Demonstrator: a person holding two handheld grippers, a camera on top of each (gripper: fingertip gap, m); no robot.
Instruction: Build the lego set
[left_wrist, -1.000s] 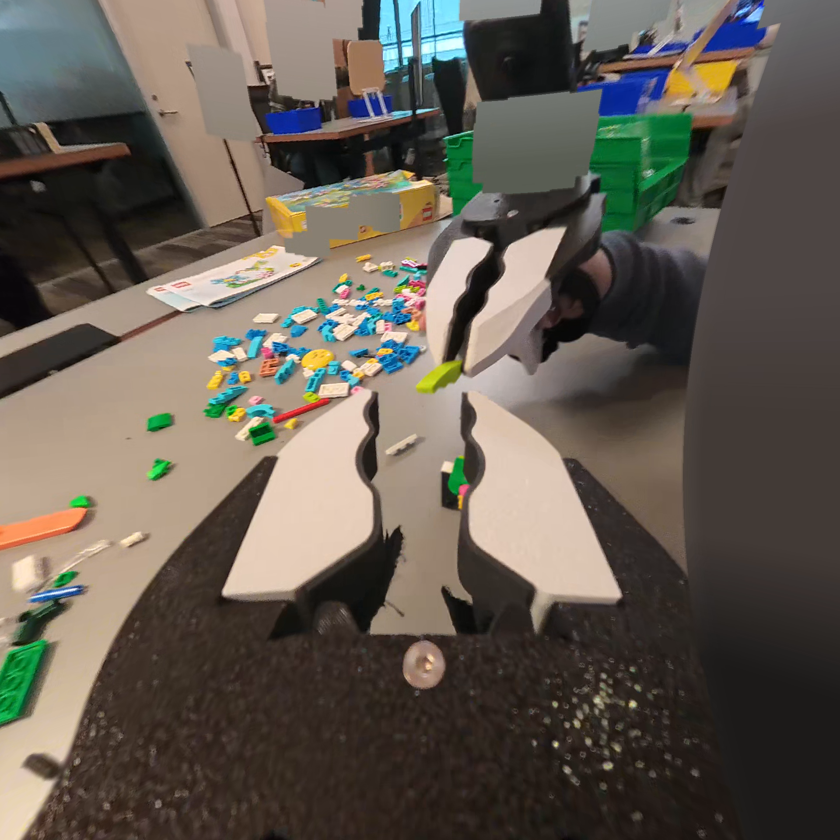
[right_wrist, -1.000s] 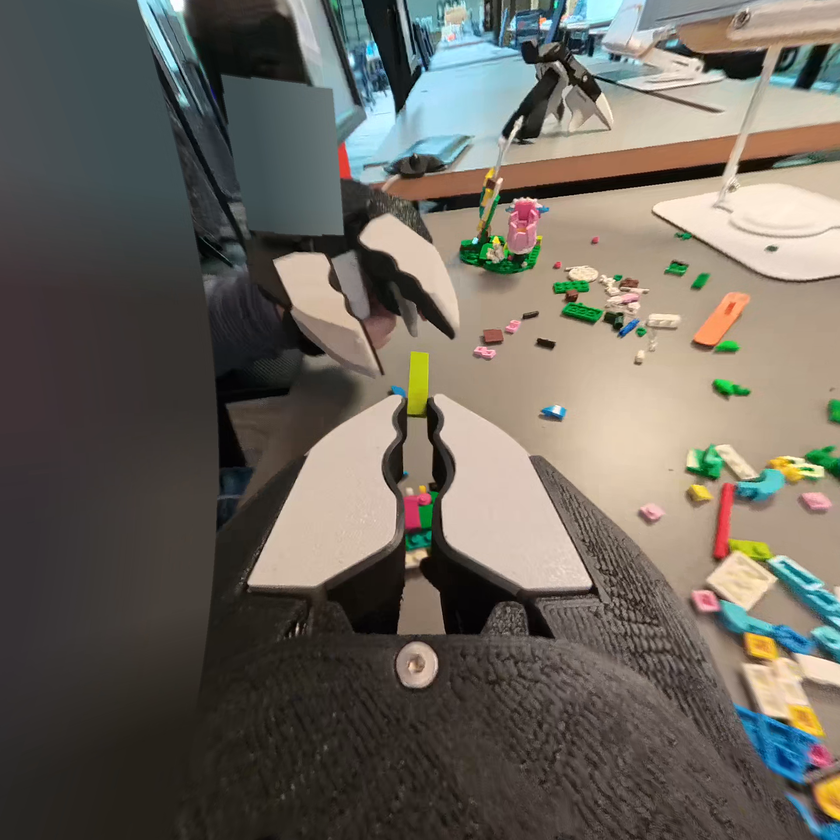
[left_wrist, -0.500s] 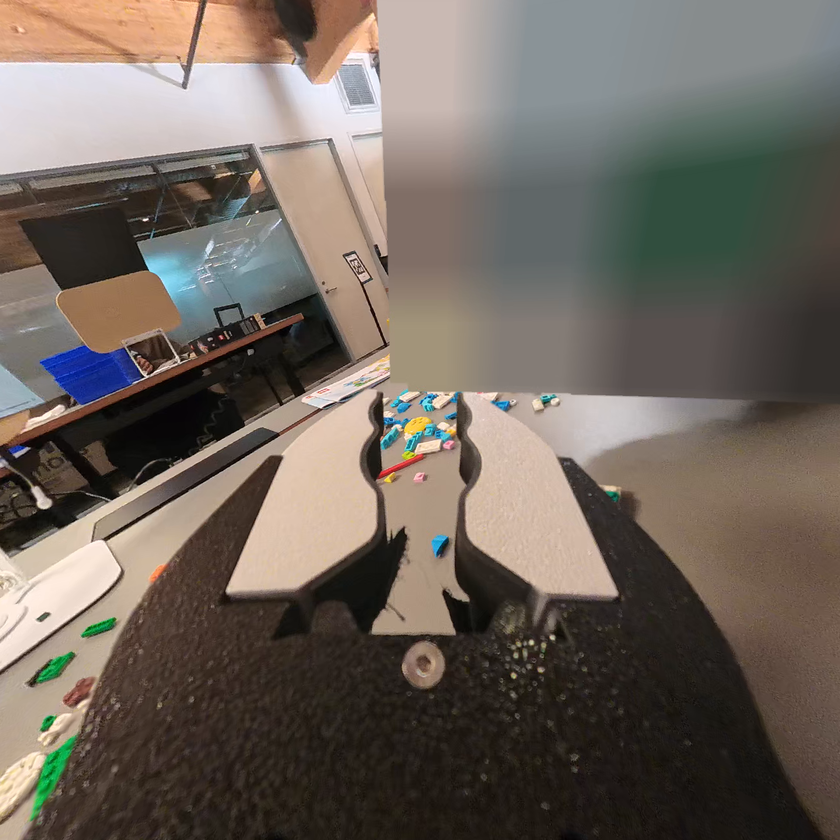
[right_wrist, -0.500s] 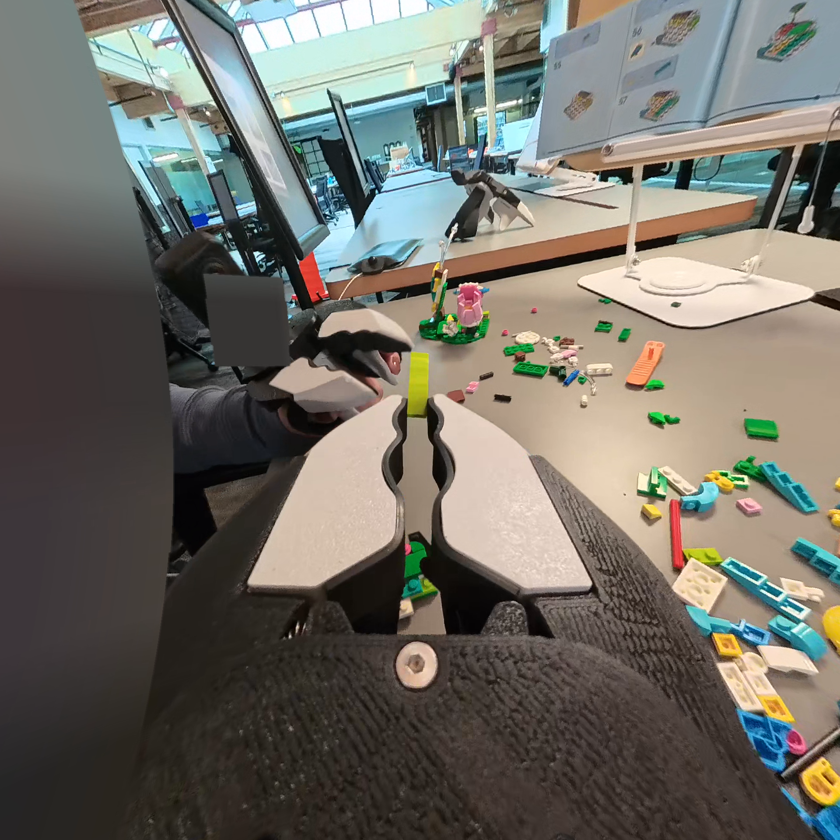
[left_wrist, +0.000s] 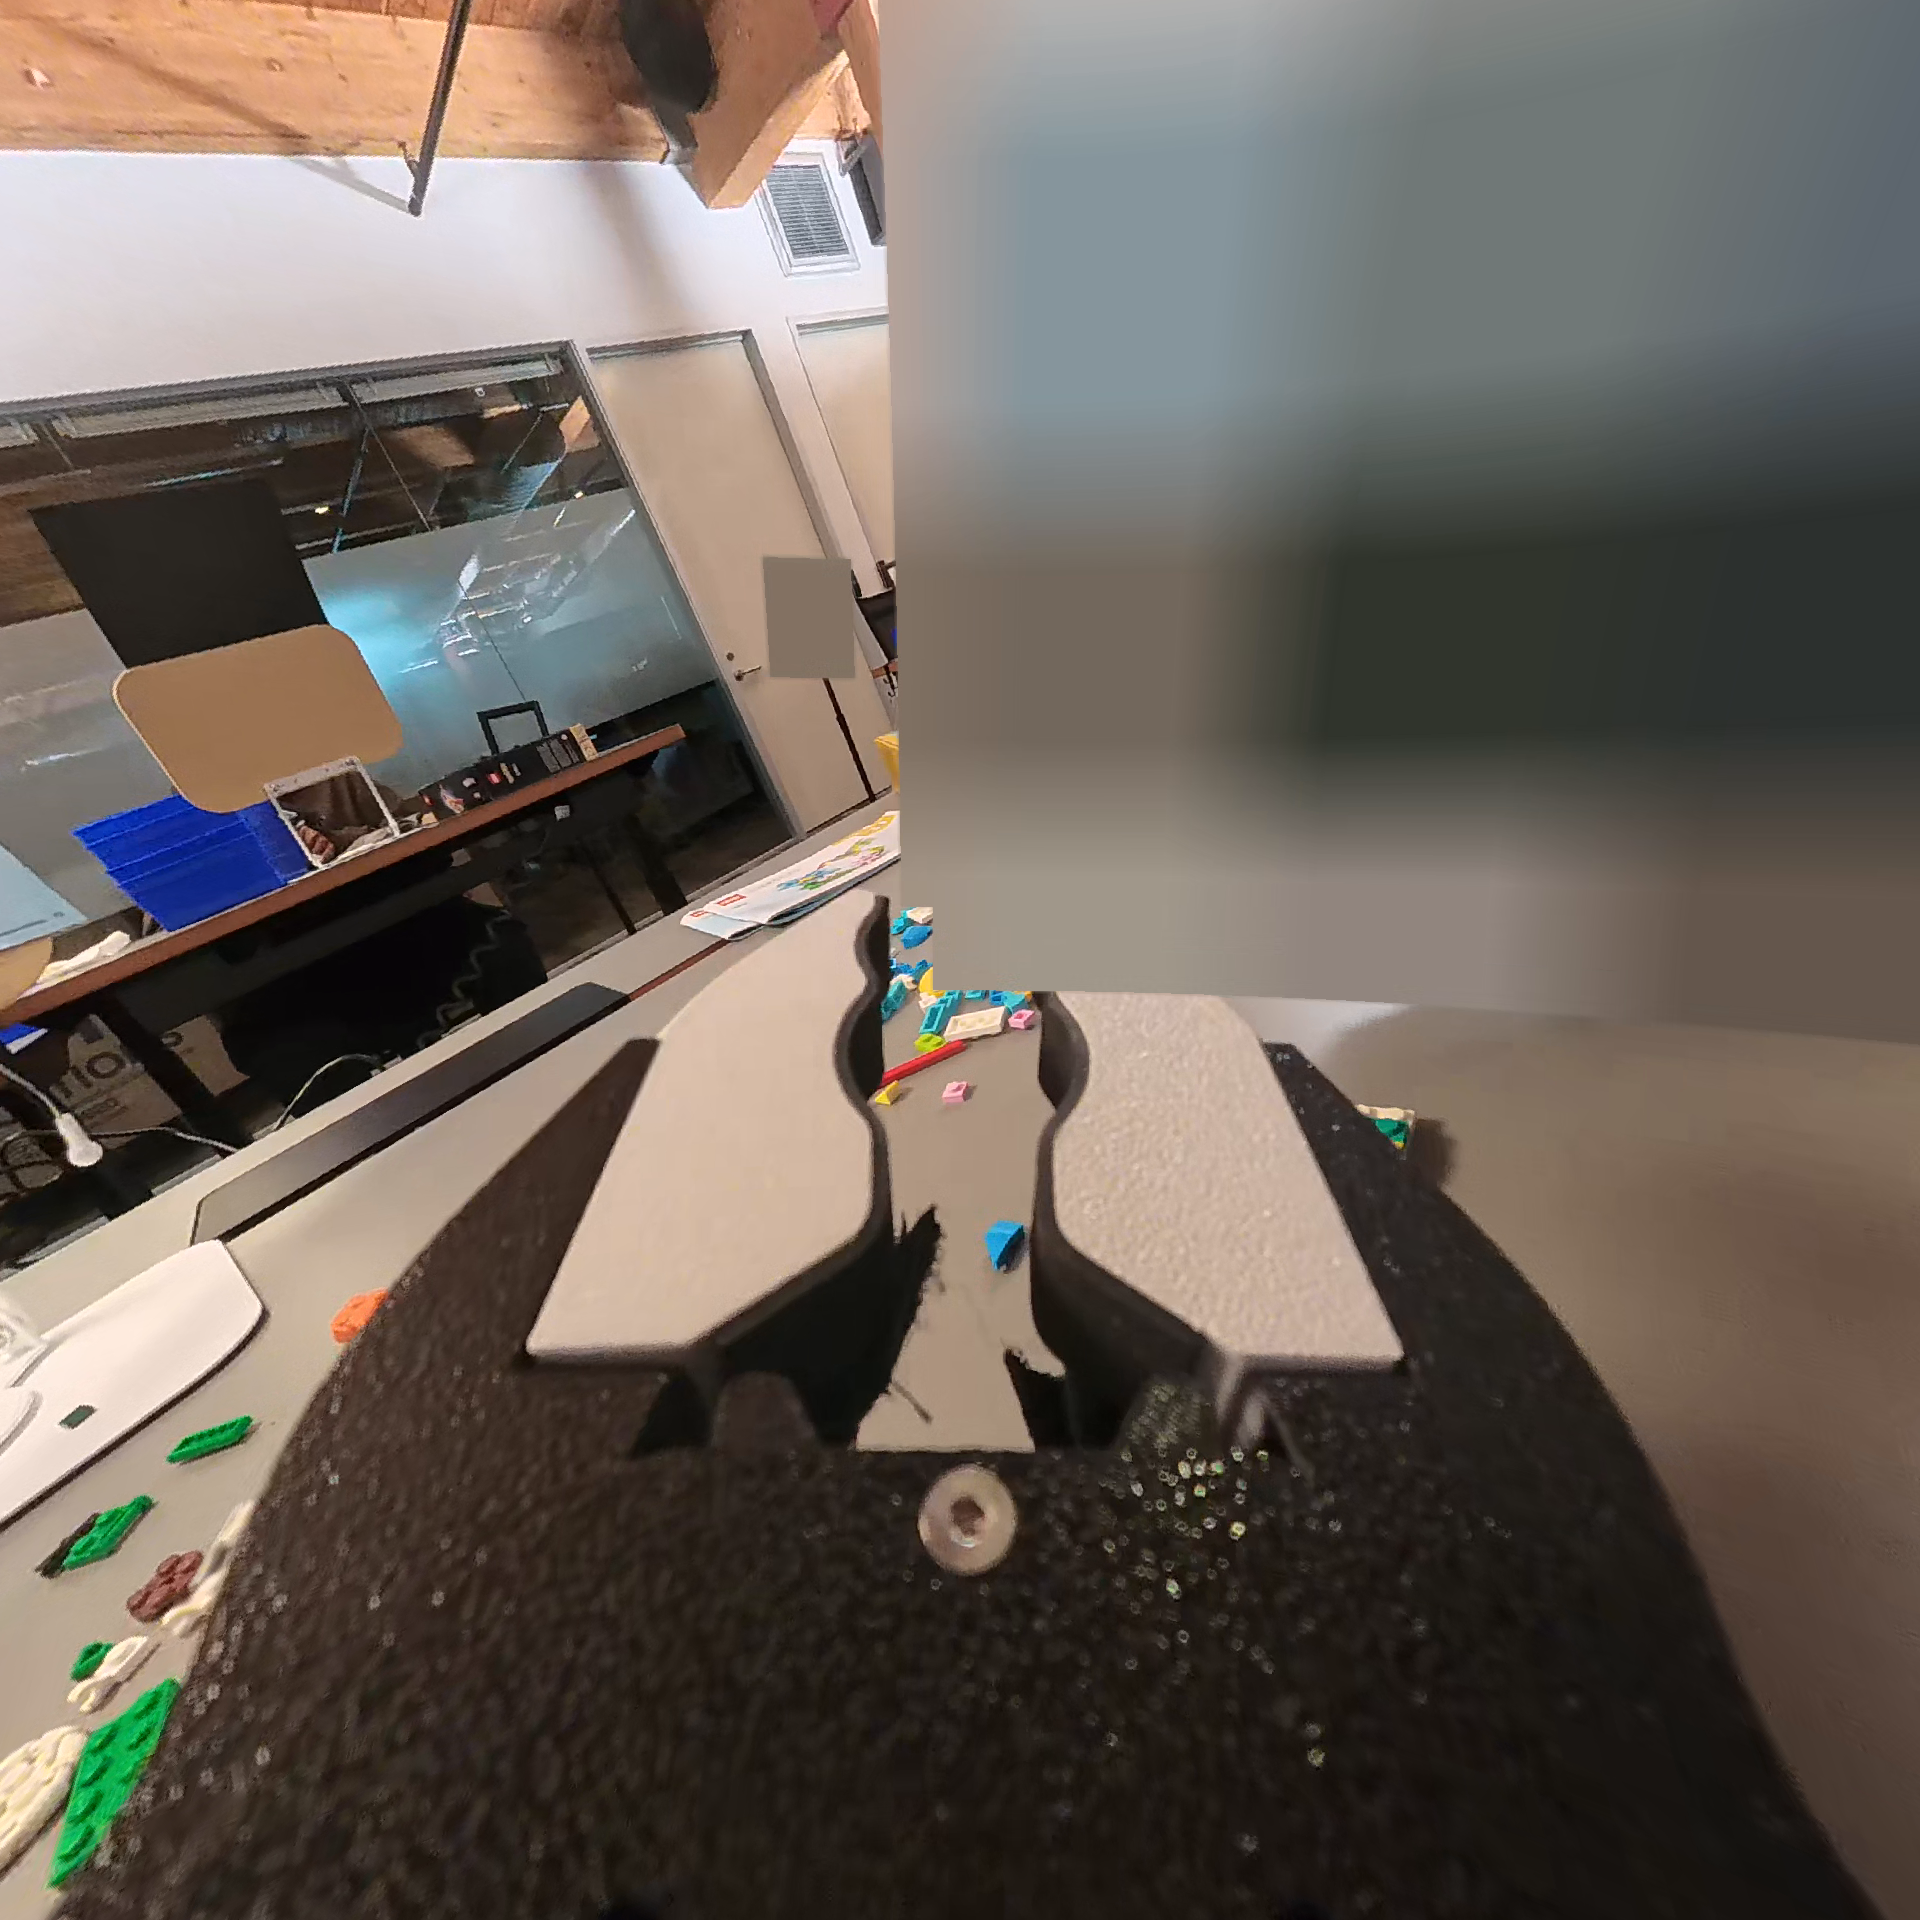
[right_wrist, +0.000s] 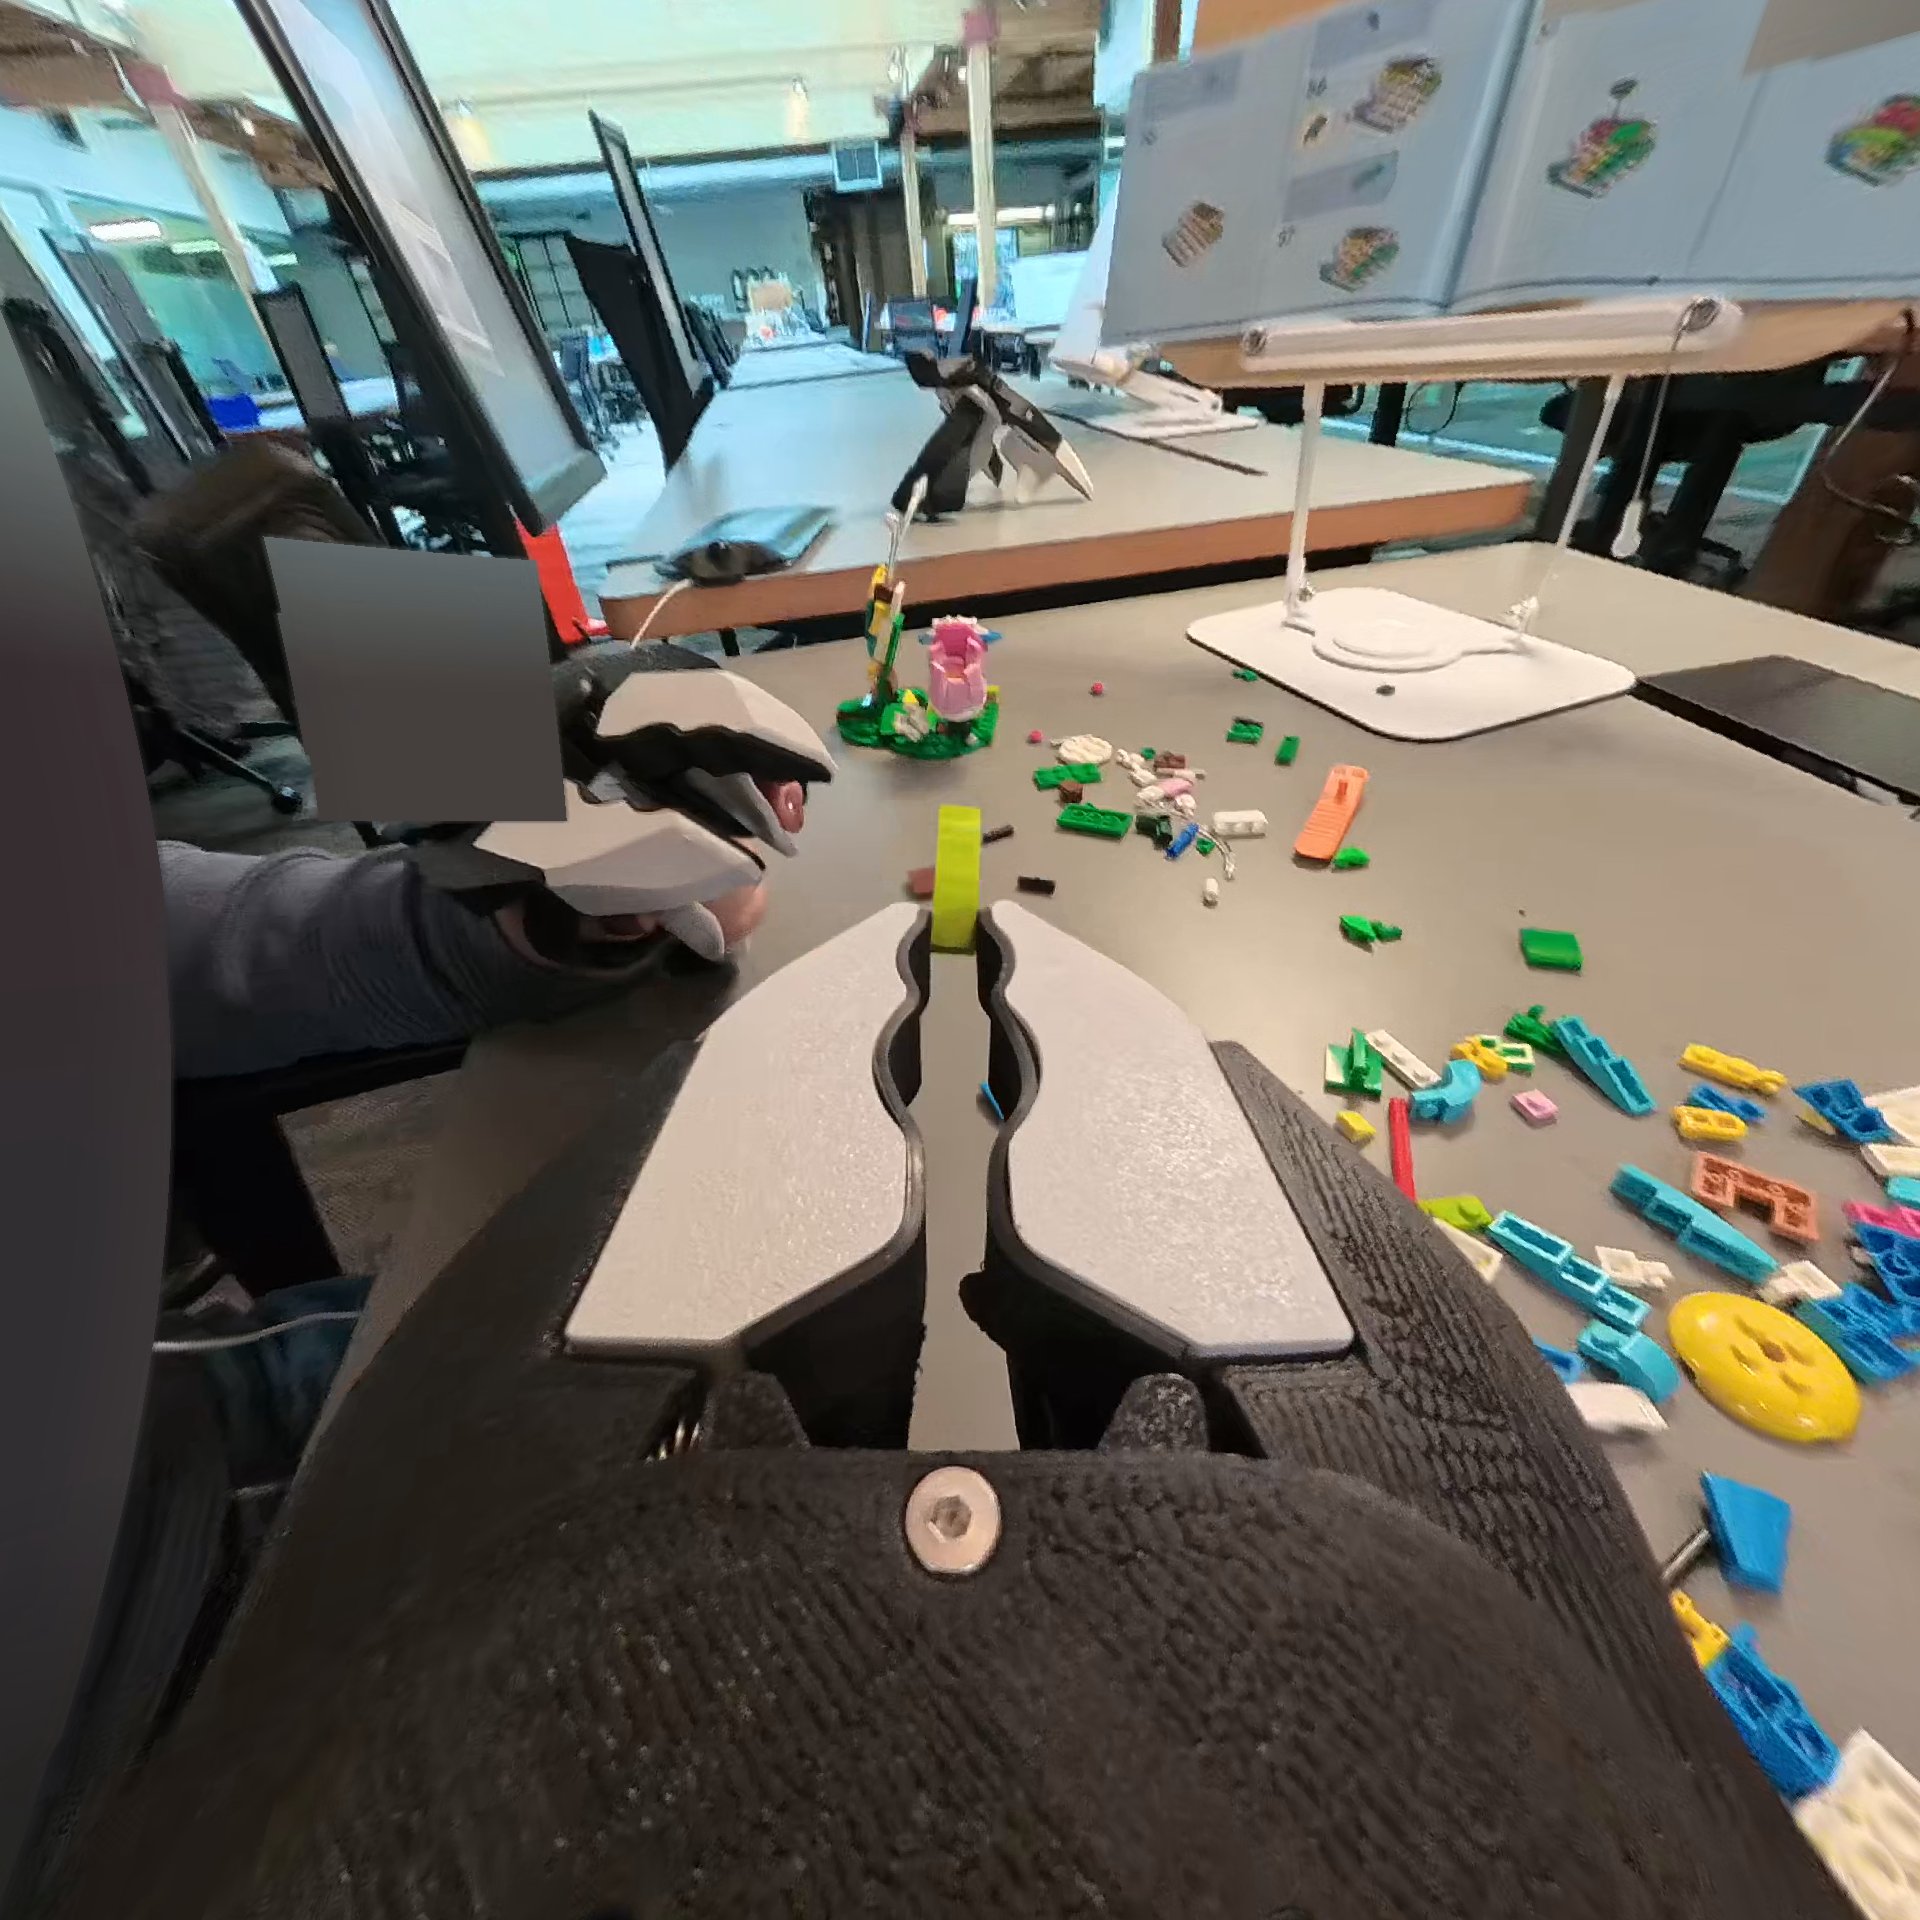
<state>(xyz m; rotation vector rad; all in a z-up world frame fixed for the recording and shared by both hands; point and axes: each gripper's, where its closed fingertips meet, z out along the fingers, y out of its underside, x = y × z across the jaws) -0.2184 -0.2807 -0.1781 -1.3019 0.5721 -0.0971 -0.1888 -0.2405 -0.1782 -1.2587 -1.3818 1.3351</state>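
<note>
Lime-green lego plate (right_wrist: 957, 878), upright, pinched at tips of nearly closed right gripper (right_wrist: 954, 920) above grey table (right_wrist: 1558, 883); left gripper (left_wrist: 961, 1023) parted, empty; advise steady squeeze, level seating onto the build.

Open instruction booklet (right_wrist: 1507, 187) on the stand bears print; wording withheld.

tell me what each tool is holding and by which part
The right tool pinches a lime green piece by its lower end, the rest sticking up past the tips. The left tool is open and holds nothing.
</note>
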